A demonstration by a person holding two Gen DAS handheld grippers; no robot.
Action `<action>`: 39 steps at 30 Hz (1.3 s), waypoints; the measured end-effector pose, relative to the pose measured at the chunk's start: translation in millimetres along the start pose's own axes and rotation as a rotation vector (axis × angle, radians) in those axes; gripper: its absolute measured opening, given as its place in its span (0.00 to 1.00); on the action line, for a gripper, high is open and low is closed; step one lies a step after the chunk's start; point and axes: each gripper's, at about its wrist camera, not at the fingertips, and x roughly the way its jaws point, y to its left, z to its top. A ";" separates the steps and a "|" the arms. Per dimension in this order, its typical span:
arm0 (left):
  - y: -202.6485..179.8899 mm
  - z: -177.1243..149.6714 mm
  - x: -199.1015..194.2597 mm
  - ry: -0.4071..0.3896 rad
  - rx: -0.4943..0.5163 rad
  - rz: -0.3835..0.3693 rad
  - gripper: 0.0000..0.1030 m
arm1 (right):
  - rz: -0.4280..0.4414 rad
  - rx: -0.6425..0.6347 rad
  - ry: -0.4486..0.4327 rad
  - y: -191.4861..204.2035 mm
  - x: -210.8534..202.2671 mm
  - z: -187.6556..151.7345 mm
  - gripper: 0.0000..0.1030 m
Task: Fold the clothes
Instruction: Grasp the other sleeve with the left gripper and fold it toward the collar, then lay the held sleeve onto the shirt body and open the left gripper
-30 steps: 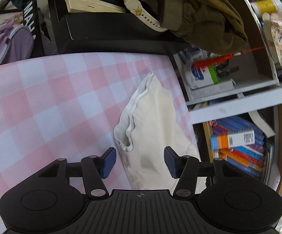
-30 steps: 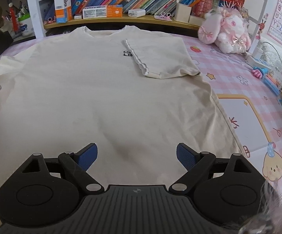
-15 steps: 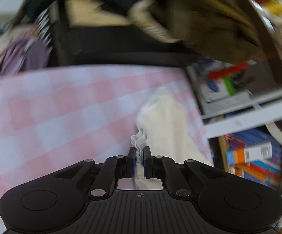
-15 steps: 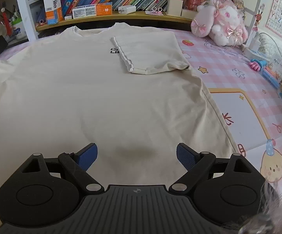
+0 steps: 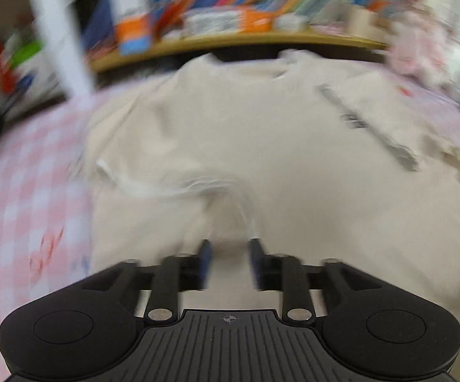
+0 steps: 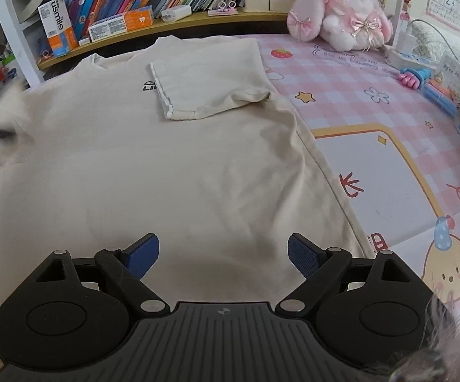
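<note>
T-shirt (image 6: 153, 159) lies flat; left gripper (image 5: 228, 259) jaws, just opening, part around its blurred sleeve (image 5: 172, 187); right gripper (image 6: 223, 254) spread wide, empty.

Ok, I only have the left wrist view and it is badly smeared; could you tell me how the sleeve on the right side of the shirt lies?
Observer: The folded sleeve lies flat across the chest of the T-shirt, its hem covering part of the black print.
Operator: And where is the right gripper?
Observer: The right gripper is over the shirt's lower part, wide open, nothing between its pads.
Operator: Is anything close to that side?
Observer: A pink plush rabbit sits on the checked cloth near the shelf, apart from the shirt.
</note>
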 end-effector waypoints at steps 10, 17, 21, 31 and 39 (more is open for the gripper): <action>68.1 -1.4 -11.0 -0.226 -0.493 -0.028 0.65 | -0.003 0.022 0.031 -14.0 3.1 -6.2 0.85; 68.7 33.0 32.2 -0.165 -0.400 0.106 0.26 | -0.004 0.008 0.035 -15.9 0.9 -8.6 0.85; 61.7 46.1 37.2 -0.175 -0.427 0.031 0.03 | -0.006 0.008 0.029 -16.0 -0.2 -10.4 0.85; 61.2 75.2 0.0 -0.393 -0.412 -0.309 0.54 | -0.009 0.021 0.028 -16.8 1.5 -6.8 0.86; 112.5 11.8 18.6 -0.207 -0.362 0.033 0.50 | -0.017 0.011 0.028 -16.5 2.1 -7.2 0.86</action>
